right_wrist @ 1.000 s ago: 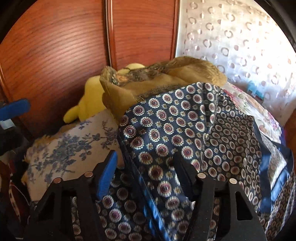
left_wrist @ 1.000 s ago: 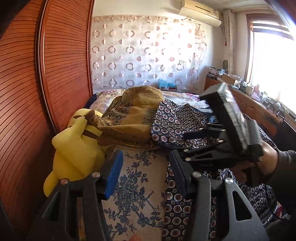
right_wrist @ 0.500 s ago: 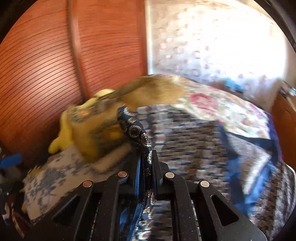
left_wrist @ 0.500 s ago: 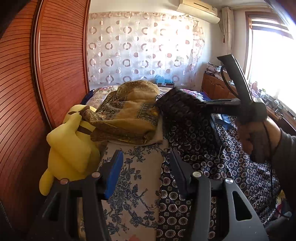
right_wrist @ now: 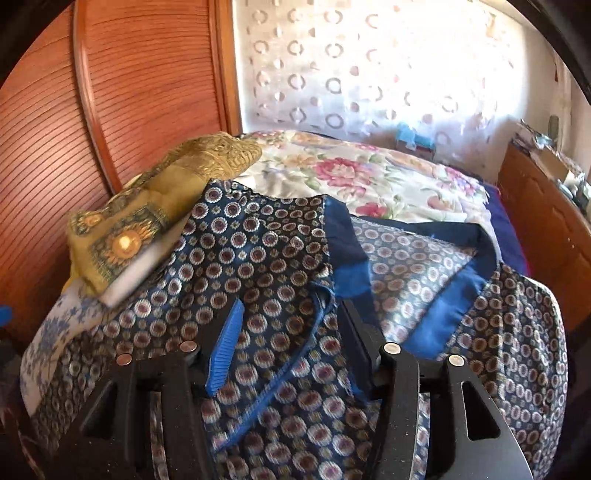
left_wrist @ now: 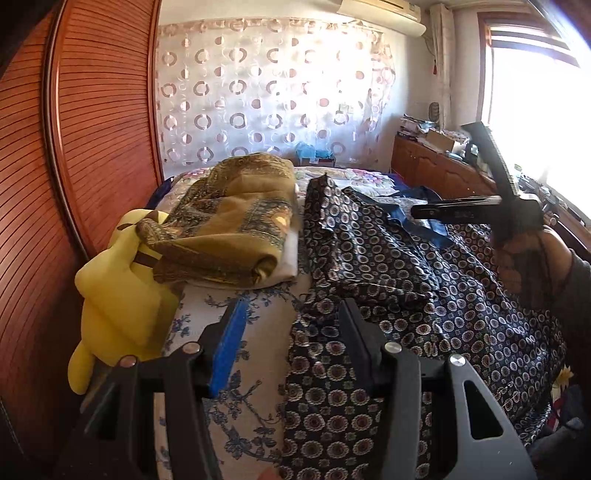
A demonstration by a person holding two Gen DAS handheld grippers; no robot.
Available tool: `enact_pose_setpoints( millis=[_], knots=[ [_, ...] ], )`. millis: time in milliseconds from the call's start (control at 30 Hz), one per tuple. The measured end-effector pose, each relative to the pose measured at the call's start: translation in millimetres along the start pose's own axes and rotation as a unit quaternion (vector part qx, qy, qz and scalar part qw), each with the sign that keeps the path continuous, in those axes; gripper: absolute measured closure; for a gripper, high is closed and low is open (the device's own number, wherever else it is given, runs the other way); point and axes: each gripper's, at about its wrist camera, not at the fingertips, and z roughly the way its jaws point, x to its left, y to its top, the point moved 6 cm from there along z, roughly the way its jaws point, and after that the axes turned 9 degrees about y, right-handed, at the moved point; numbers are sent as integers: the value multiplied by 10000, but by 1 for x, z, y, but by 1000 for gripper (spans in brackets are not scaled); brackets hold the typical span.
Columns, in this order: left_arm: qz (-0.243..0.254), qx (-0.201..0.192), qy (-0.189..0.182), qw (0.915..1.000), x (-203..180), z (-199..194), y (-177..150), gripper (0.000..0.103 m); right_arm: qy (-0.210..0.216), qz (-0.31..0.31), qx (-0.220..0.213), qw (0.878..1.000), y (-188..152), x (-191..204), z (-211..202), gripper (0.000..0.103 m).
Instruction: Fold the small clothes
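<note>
Now, right gripper (right_wrist: 288, 339): jaws opening, garment (right_wrist: 266, 258) fold loose between them
Left gripper (left_wrist: 291, 332): half open, empty, over garment edge
Scarf (left_wrist: 229, 221): ahead-left

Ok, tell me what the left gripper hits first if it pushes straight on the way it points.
Probably the navy patterned garment at its left edge, where it meets the blue floral sheet; depth is unclear. The left gripper is open and empty.

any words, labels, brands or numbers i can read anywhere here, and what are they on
No text can be read in either view.
The air conditioner shows no legible brand.
The black bar of the right tongs carries faint marks, too blurred to read.
The boxes and clutter on the wooden sideboard are too small to read.
The navy patterned garment bears only circles, no label.
</note>
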Motion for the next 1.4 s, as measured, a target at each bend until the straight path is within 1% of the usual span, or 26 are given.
enact_pose_setpoints(
  millis=[67,133,200,267,400,467,533,700,867,1067,1233,1267,1400],
  knots=[
    [44,10,-46,10000,-7,2,2,51,39,1,-55,10000,-9,-8,-14,40],
    [96,31,-86,9999,-16,5,3,51,44,-24,-33,10000,-21,-14,-25,29],
    [152,60,-124,9998,-23,8,2,51,-101,-75,92,9999,-32,-24,-28,28],
    [216,101,-182,9995,-33,13,3,51,-261,-51,209,9994,-48,-37,-31,28],
    [342,192,-335,9987,-52,27,9,51,-406,126,359,9985,-75,-61,-33,28],
    [416,236,-368,9982,-62,36,14,51,-399,276,414,9980,-87,-69,-35,28],
    [468,296,-402,9977,-71,45,18,51,-386,401,352,9978,-95,-77,-43,28],
    [650,538,-494,9952,-98,69,19,51,-480,427,360,9973,-110,-89,-63,28],
    [809,687,-578,9927,-118,79,14,51,-512,441,177,9976,-119,-103,-95,28],
    [1056,843,-603,9890,-132,87,10,51,-857,548,83,9948,-135,-141,-128,28],
    [1197,949,-591,9865,-140,94,5,51,-1070,909,1,9901,-148,-185,-154,28],
    [1206,963,-592,9862,-140,95,4,51,-1103,951,-6,9893,-150,-192,-157,29],
    [1168,1036,-635,9857,-140,100,1,51,-1219,1209,61,9851,-164,-223,-170,43]
  ],
)
